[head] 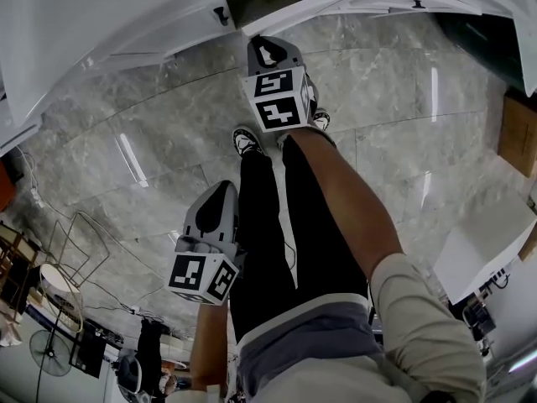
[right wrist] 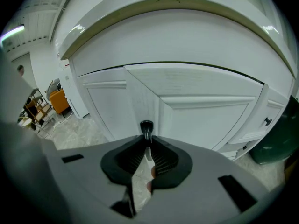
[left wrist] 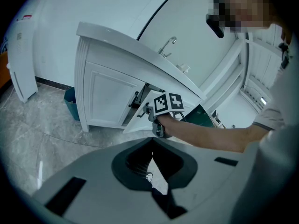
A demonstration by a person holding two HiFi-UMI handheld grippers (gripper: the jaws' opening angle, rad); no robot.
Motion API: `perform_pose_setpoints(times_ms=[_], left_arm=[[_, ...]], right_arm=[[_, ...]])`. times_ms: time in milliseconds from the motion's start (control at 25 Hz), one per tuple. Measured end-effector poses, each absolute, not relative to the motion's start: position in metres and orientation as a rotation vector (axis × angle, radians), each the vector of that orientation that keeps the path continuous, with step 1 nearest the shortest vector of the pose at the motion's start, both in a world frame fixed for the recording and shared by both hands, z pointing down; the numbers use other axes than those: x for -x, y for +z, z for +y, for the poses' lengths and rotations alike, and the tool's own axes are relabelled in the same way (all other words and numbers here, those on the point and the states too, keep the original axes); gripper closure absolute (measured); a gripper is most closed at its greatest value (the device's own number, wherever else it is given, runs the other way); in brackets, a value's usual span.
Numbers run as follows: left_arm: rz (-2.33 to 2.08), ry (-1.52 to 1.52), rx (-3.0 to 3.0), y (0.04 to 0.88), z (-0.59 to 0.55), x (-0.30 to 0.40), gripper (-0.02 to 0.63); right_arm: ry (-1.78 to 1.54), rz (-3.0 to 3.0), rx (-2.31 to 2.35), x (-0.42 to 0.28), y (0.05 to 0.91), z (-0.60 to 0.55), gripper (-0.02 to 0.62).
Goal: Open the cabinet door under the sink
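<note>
The white sink cabinet [left wrist: 107,64] stands under a counter with a faucet [left wrist: 168,43]. Its right door [right wrist: 205,120] is swung partly out, and a dark gap [head: 252,2] shows behind it. My right gripper [right wrist: 147,141] is shut on that door's black handle [right wrist: 146,127]; the left gripper view shows the same grip with the marker cube [left wrist: 167,104] on top. The left door [left wrist: 110,94] with its own handle [left wrist: 136,98] stays closed. My left gripper [head: 220,204] hangs back beside the person's legs, shut with nothing in it.
A teal bin [left wrist: 71,101] stands at the cabinet's left end and a dark green bin [right wrist: 280,139] at its right. A white appliance [left wrist: 21,55] lines the left wall. A cardboard box [head: 516,133], a white box [head: 482,242], a wire rack [head: 75,242] and a fan [head: 50,351] sit on the marble floor.
</note>
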State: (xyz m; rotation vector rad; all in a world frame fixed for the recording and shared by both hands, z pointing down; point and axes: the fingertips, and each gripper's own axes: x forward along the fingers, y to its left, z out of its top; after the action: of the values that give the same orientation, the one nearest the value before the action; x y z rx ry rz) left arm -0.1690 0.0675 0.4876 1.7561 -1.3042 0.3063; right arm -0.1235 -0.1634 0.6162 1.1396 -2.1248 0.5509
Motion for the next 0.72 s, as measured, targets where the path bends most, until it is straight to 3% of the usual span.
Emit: perform_pose_setpoints(times_ms=[720], left_arm=[[-1.273,0.284,-1.768,0.481,0.055,0.16,0.607]], right_arm=[[0.509,-2.143,-1.087,0.115,0.615,-0.154,0.545]])
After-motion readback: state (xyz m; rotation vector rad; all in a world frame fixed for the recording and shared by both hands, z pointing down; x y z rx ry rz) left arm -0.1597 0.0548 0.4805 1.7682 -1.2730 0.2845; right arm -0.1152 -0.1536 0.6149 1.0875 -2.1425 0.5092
